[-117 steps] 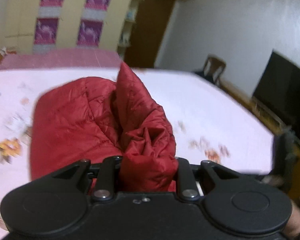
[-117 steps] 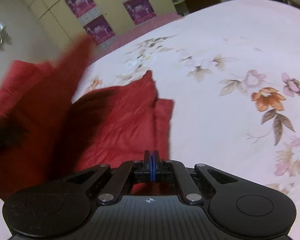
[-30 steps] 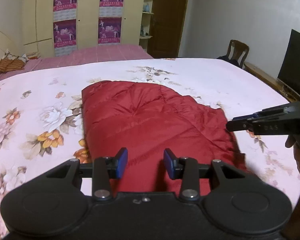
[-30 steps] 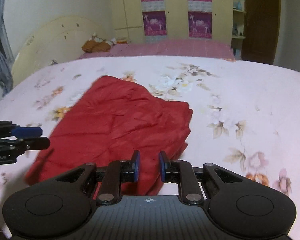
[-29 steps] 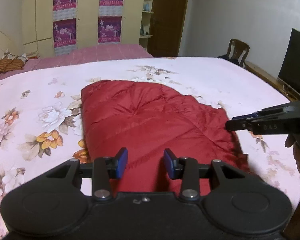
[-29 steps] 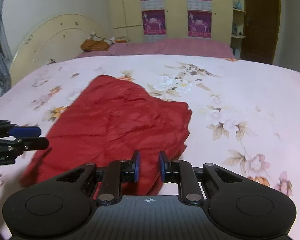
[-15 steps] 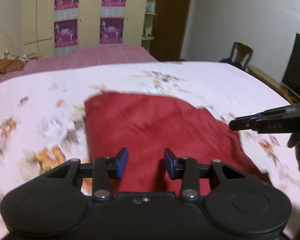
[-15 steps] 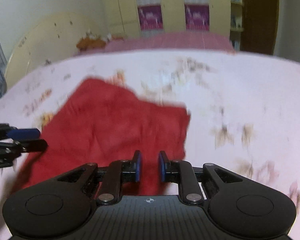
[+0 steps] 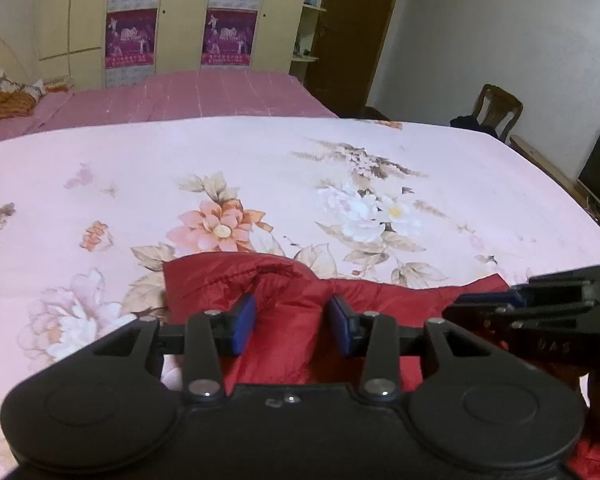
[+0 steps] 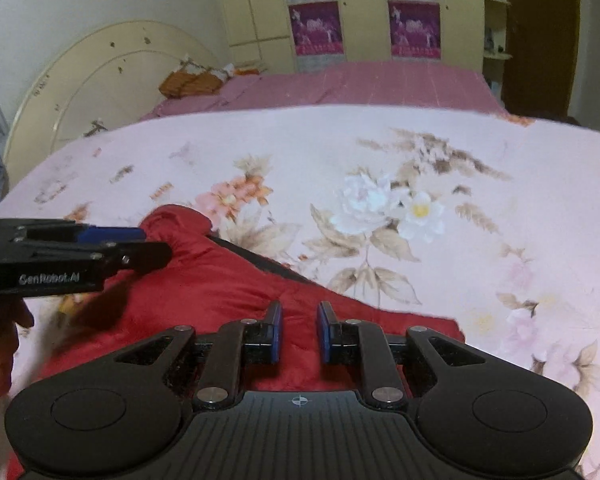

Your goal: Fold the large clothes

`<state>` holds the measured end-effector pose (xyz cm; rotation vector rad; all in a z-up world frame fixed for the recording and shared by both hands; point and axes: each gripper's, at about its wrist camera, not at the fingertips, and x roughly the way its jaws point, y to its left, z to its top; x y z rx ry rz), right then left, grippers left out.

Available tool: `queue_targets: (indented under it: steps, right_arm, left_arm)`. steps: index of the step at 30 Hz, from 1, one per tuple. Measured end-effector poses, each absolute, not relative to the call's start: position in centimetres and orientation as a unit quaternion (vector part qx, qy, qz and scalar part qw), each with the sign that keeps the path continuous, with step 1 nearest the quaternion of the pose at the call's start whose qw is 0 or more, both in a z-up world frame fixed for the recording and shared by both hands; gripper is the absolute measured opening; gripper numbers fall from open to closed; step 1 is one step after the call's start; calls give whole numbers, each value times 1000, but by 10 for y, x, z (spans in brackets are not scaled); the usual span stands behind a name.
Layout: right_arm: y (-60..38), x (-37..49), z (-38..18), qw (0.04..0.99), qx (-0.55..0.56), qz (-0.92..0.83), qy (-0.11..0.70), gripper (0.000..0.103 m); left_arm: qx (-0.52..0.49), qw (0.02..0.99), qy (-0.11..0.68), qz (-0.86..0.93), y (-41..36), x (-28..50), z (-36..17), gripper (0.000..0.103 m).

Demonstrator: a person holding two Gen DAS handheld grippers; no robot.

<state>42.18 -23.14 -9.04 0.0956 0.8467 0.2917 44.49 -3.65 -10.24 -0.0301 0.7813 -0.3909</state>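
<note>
Grippers both spread and empty, left gripper (image 9: 291, 328) and right gripper (image 10: 298, 332) hover low over the far edge of the folded red quilted jacket (image 9: 284, 320) at lower centre on the floral bedsheet (image 9: 260, 168), apparently lining up to grasp that edge

A plain deep-red quilted padded garment (image 9: 292, 300) lies on a pale pink bedsheet (image 9: 140, 168) printed with peach, white and orange flowers and tan-brown leaves. The black plastic left gripper (image 9: 292, 326) and the black plastic right gripper (image 10: 298, 334) both carry blue finger pads. Behind, a mauve-pink checked bedcover (image 10: 380, 84) meets cream-yellow wardrobe doors (image 10: 260, 4) bearing purple posters (image 10: 414, 28).
</note>
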Motion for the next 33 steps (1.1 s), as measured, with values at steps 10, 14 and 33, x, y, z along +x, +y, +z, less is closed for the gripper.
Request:
queue_targets:
  steps: [10, 14, 33]
  right_arm:
    - [-253, 428, -126, 903, 69, 107, 410, 18]
    - [-256, 430, -118, 901, 71, 104, 416, 18]
    - [-281, 358, -104, 904, 73, 86, 413, 18]
  left_arm:
    - [-6, 898, 400, -180, -44, 467, -127, 44]
    - [-3, 897, 404, -179, -42, 465, -118, 44]
    - [-9, 903, 386, -190, -69, 382, -106, 42]
